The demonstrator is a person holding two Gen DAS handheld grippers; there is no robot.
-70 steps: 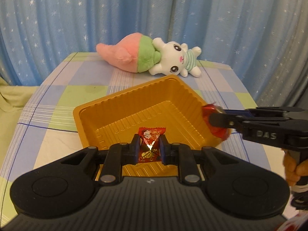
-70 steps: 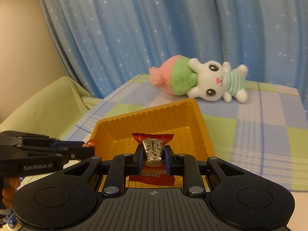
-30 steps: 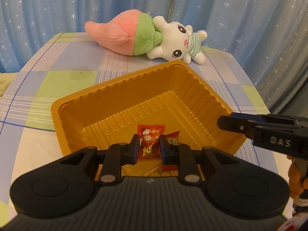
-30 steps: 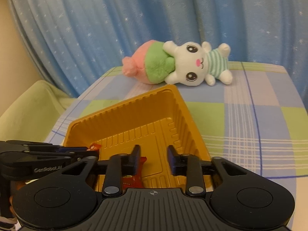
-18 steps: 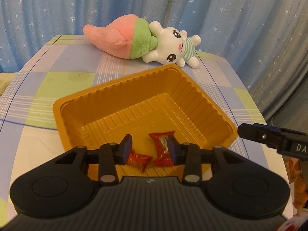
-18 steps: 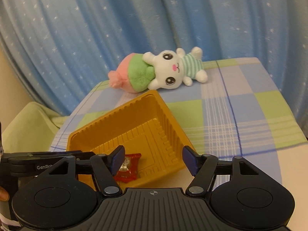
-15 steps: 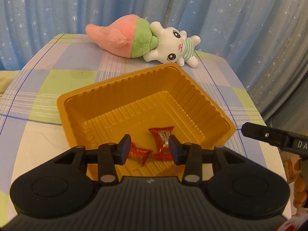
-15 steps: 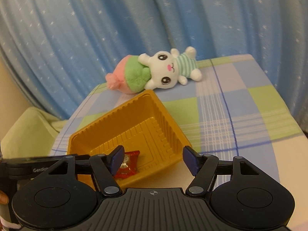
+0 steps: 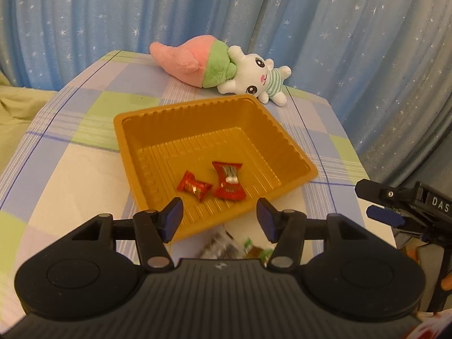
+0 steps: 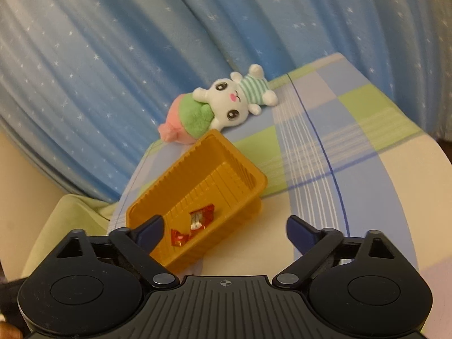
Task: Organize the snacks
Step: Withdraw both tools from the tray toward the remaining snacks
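Note:
An orange plastic tray (image 9: pixel 120 124) sits on the checked tablecloth. Two red wrapped candies lie loose on its floor, a small one (image 9: pixel 194 188) and a larger one (image 9: pixel 228 181). My left gripper (image 9: pixel 219 212) hovers over the tray's near rim, its jaws opening with nothing between them. My right gripper (image 10: pixel 224 226) is back from the tray (image 10: pixel 254 173) and tilted, its jaws opening wide and empty. Both candies (image 10: pixel 202 216) also show in the right wrist view. The right gripper (image 9: pixel 364 201) also shows at the right edge of the left wrist view, off the tray.
A pink, green and white plush toy (image 9: pixel 226 70) lies at the far side of the table against a blue starred curtain. Loose snack packets (image 9: pixel 226 247) lie on the cloth just below my left gripper. A pale green cushion (image 10: pixel 70 217) borders the table's left side.
Both grippers let go of their red candies, which now lie in the tray. Both jaws spread apart and both grippers drew back from the tray; the right one rolled.

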